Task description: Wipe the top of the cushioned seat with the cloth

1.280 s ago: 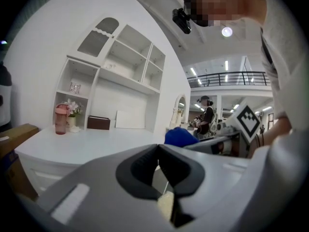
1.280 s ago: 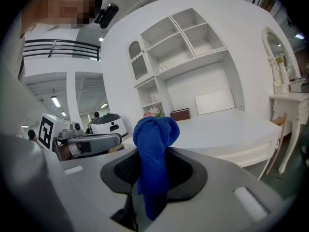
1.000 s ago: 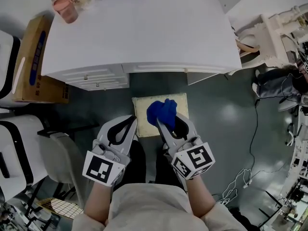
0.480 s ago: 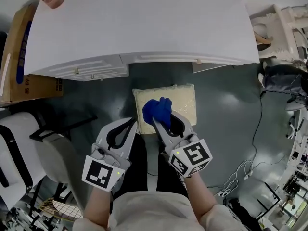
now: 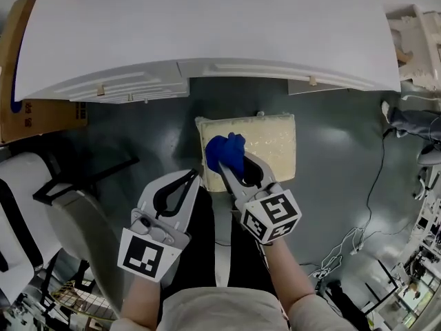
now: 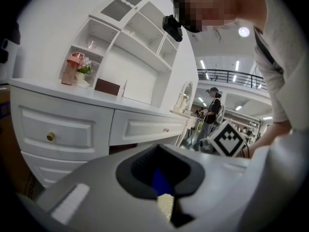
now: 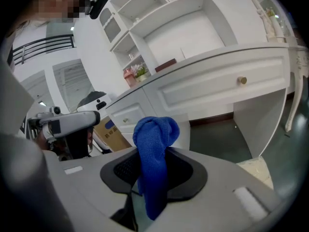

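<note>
The cushioned seat [image 5: 272, 143] is a cream square stool on the dark floor just in front of the white desk. A bunched blue cloth [image 5: 224, 153] hangs over the seat's left part, and my right gripper [image 5: 230, 163] is shut on it. In the right gripper view the cloth [image 7: 153, 151] sticks up between the closed jaws. My left gripper [image 5: 191, 176] is held to the left of the seat, jaws shut and holding nothing. Through its jaws in the left gripper view a sliver of the cloth [image 6: 159, 180] and the seat [image 6: 165, 206] shows.
A white desk [image 5: 207, 26] with drawers [image 5: 131, 88] stands right behind the seat. A cardboard box [image 5: 21, 109] lies at the left, a white chair [image 5: 27, 205] at the near left. Cables [image 5: 358, 233] trail over the floor at the right.
The view has drawn nearer to the desk and more of the seat shows. My right gripper holds the cloth over the seat's left part throughout. The left gripper stays shut beside it.
</note>
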Demonstrator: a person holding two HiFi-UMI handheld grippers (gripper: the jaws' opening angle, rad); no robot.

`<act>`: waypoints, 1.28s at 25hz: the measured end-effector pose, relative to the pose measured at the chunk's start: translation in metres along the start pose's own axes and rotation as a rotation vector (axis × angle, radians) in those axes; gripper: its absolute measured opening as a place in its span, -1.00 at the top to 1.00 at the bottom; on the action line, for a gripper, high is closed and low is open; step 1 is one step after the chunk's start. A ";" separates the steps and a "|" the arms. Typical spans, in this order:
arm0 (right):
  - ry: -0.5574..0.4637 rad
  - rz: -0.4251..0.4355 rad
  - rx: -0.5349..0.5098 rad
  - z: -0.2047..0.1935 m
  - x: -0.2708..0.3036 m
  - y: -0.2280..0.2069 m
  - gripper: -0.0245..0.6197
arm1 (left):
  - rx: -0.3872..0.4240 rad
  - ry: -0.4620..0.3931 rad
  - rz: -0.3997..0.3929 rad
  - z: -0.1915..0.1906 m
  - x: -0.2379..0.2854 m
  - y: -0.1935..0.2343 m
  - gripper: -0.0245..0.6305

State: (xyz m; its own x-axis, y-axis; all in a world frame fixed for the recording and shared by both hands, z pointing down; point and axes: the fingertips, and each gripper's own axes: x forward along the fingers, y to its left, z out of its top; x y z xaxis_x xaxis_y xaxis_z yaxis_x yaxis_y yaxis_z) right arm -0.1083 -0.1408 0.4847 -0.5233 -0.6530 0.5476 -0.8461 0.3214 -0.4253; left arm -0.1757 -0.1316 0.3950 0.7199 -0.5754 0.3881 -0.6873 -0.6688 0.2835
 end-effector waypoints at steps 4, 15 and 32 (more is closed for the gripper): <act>0.048 -0.007 0.013 -0.032 0.025 -0.014 0.50 | -0.011 0.017 -0.012 -0.023 0.007 0.003 0.93; 0.146 -0.041 0.081 -0.096 0.081 -0.049 0.50 | -0.024 0.018 -0.032 -0.046 0.016 0.012 0.93; 0.279 -0.150 0.032 -0.132 0.126 -0.083 0.28 | -0.032 0.025 -0.033 -0.056 0.017 0.018 0.93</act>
State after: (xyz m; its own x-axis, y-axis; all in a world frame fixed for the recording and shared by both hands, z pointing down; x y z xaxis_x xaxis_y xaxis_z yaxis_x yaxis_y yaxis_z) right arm -0.1180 -0.1597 0.6838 -0.4046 -0.4770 0.7802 -0.9145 0.2110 -0.3453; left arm -0.1809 -0.1275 0.4555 0.7401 -0.5408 0.3998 -0.6660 -0.6717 0.3244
